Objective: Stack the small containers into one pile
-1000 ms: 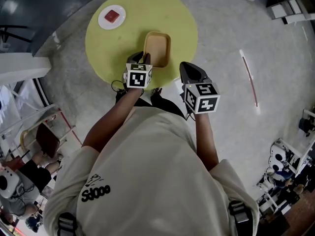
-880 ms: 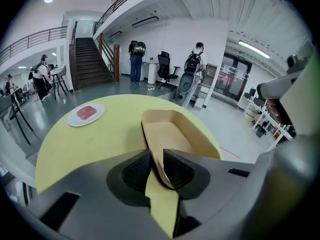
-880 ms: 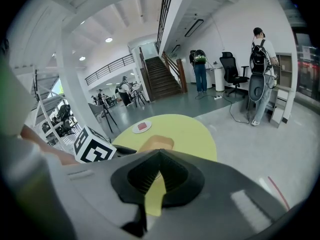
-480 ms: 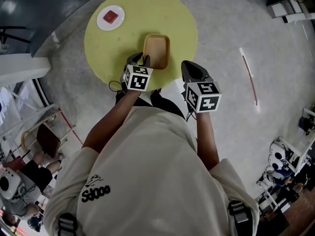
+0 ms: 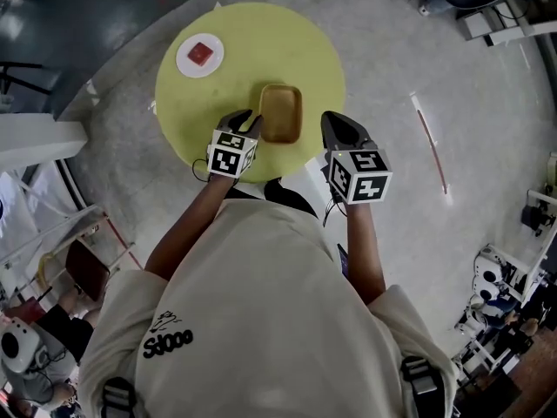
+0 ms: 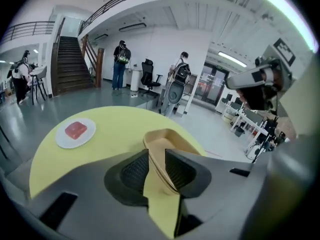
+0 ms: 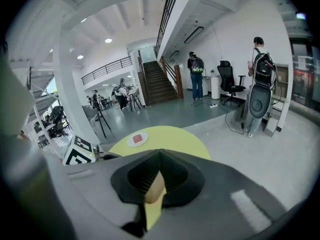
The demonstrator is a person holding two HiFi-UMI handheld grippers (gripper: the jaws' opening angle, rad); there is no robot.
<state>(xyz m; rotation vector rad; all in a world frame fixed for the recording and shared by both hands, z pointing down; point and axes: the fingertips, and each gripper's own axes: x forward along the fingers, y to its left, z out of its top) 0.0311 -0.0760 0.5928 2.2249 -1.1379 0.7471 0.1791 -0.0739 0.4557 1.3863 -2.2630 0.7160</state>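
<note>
Wider than a second ago, the jaws of the left gripper [image 5: 247,122] are opening around the left rim of the tan container pile [image 5: 280,113], apparently two trays nested, which is sitting toward 5 o'clock on the round yellow table [image 5: 261,42]. The right gripper [image 5: 334,122] is hovering at the pile's 3 o'clock, jaws pressed together, gripping nothing. A white plate [image 5: 185,59] bearing a red block [image 5: 200,53] is lying at 10 o'clock.

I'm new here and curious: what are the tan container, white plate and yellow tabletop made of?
Tan container: likely moulded pulp or matte plastic; thin wall, dull even surface. White plate: ceramic or plastic, cannot tell; smooth, plain rim. Yellow tabletop: painted or laminated board, seemingly; smooth, flat uniform colour.
</note>
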